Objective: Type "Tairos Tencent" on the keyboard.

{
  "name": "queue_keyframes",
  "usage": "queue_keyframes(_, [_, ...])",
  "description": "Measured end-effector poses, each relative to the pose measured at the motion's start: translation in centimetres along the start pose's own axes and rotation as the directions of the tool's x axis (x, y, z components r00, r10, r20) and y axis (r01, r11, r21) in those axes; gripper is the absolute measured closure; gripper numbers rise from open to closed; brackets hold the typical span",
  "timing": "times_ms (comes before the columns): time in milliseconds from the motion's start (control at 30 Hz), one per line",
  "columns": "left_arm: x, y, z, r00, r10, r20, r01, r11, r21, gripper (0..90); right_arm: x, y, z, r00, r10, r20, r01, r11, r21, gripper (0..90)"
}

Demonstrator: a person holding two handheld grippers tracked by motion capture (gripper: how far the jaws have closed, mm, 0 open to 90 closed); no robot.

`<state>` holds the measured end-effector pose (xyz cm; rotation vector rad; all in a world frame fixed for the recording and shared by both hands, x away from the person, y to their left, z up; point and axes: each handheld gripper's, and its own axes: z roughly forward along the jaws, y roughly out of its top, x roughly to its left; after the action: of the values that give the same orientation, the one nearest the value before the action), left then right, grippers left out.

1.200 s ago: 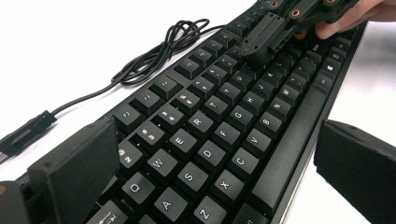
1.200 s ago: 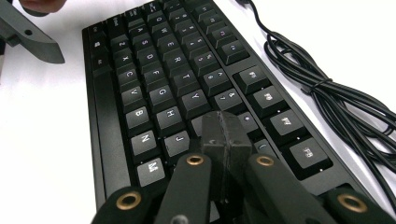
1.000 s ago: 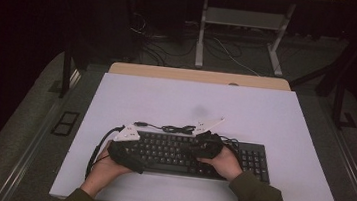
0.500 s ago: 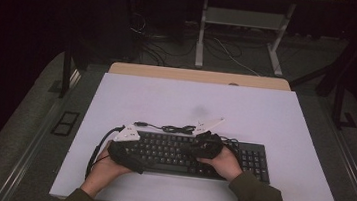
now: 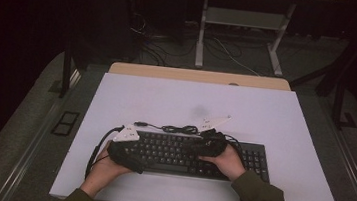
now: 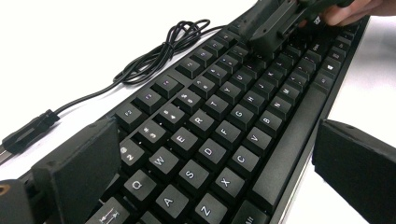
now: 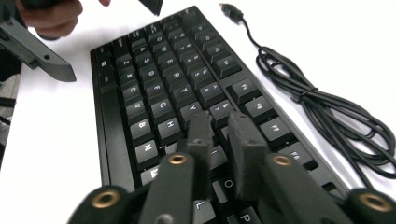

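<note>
A black keyboard [image 5: 180, 156] [image 6: 224, 135] [image 7: 159, 93] lies along the front of the white table [image 5: 265, 119]. My left gripper [image 5: 135, 154] [image 6: 212, 144] is open wide and straddles the keyboard's left end, one jaw at its far edge and one off its near edge. My right gripper [image 5: 198, 145] [image 7: 218, 122] hovers low over the middle keys. Its jaws have just been opening and stand a narrow gap apart with nothing between them. It also appears at the top of the left gripper view as the right gripper [image 6: 275, 28].
The keyboard's black cable [image 5: 173, 128] [image 6: 154, 56] [image 7: 322, 107] lies coiled just behind it, its plug [image 7: 231, 10] loose on the table. A wooden tabletop [image 5: 199, 76] adjoins the far edge. A floor box [image 5: 63, 122] sits to the left.
</note>
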<state>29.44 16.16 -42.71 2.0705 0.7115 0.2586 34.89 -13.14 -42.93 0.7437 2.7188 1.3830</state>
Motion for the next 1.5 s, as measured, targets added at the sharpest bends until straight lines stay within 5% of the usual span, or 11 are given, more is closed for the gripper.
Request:
queue_keyframes(600, [0.5, 0.0, -0.3, 0.9995, -0.028, -0.017, 0.028, 0.9994, -0.022, 13.8, -0.7, -1.0, -1.7, 0.9992, 0.032, -0.022, -0.035, 0.994, -0.105, 35.6])
queue_keyframes(767, [0.5, 0.0, -0.3, 0.9993, -0.034, -0.016, 0.034, 0.9989, -0.031, 19.5, -0.8, -1.1, -1.8, 0.9991, 0.041, -0.007, -0.042, 0.993, -0.113, 33.1])
queue_keyframes(1500, [1.4, 1.7, -0.1, 0.9984, -0.023, 0.052, 0.023, 0.9997, 0.003, 88.9, -0.8, -1.6, -1.8, 0.9988, 0.042, 0.025, -0.038, 0.989, -0.146, 20.6])
